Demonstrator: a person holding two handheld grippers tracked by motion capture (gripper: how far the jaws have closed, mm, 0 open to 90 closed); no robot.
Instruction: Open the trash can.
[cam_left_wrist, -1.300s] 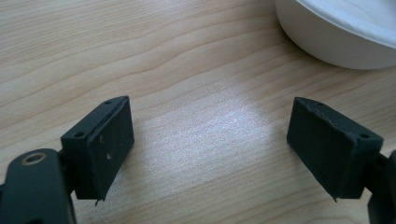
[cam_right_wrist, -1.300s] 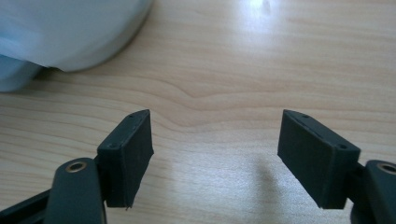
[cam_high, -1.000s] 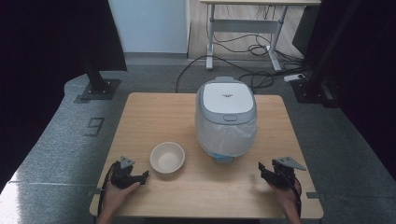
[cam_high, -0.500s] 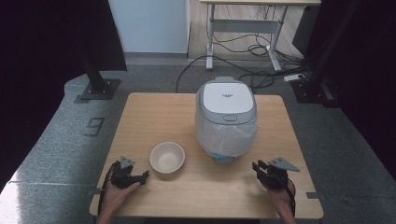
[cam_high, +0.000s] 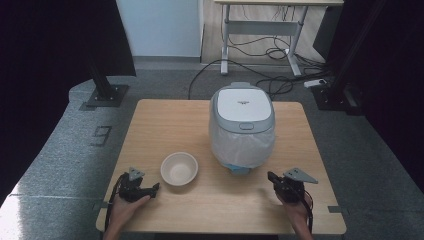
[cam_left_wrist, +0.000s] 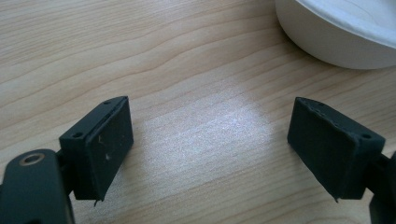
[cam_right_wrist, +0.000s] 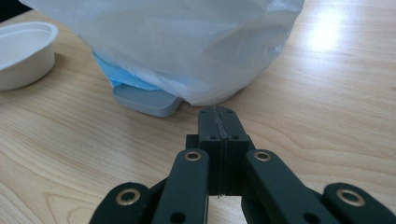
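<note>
Right gripper view: right gripper (cam_right_wrist: 218, 116) fingers have just pressed together, empty, near the bagged rice cooker (cam_high: 242, 125) mid-desk; left gripper (cam_left_wrist: 210, 140) fingers spread beside the bowl (cam_left_wrist: 336, 32); approach the lid button squarely, slowly

Wooden table (cam_high: 180, 125) on grey floor (cam_high: 75, 145). A "9" marking (cam_high: 101, 135) on the floor left of the table. Black stand base (cam_high: 105, 95) at far left. White desk (cam_high: 260, 20) beyond, cables (cam_high: 260, 55) under it, power strip (cam_high: 314, 83) at far right.
</note>
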